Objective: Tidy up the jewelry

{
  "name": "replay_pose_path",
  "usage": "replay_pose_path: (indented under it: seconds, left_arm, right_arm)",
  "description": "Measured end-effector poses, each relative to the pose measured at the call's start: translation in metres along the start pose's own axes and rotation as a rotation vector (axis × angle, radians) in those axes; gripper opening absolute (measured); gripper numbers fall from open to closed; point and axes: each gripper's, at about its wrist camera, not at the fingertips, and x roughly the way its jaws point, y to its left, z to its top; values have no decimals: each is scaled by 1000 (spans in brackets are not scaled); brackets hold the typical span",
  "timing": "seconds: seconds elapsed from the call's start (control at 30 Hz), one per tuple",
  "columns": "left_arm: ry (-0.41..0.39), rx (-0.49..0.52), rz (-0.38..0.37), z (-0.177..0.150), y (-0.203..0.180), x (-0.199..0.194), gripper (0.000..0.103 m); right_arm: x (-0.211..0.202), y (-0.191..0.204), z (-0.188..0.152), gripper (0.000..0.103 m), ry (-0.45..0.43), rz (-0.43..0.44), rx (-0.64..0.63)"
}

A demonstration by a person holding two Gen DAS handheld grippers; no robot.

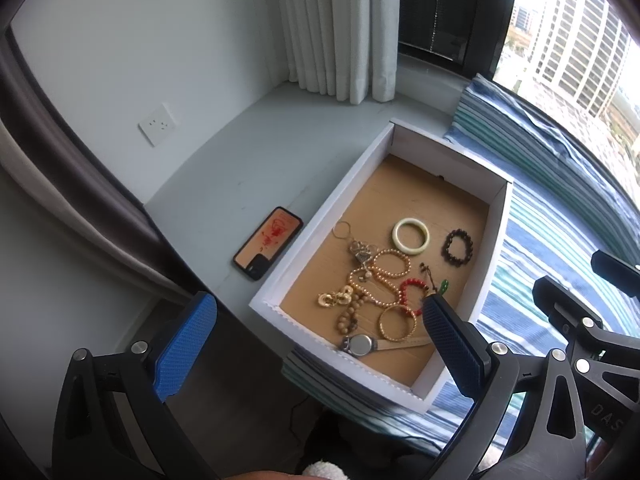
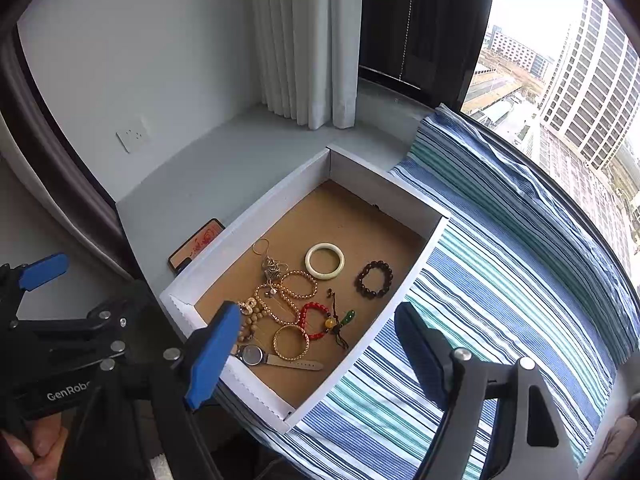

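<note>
Both grippers, left gripper [image 1: 320,344] and right gripper [image 2: 320,354], hover with fingers spread, holding nothing, above the white box [image 2: 248,216] of tangled bracelets [image 2: 298,284] and a watch [image 2: 254,355].

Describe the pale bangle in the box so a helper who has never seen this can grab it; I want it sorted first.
Find the white cardboard box resting on the striped blanket by the window. The pale bangle lies alone on the brown floor, beside the dark bead bracelet. It is the only smooth, solid, cream-white ring; the others are beaded, gold or tangled.
</note>
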Motion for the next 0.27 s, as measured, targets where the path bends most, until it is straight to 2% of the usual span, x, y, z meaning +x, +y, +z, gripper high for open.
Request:
replay_pose_path:
  seconds: [0.27]
  left_arm:
    - [-35,17,14,-2,-4,-3,102]
  right_arm:
    - [2,-3,0,81,1,-3,14]
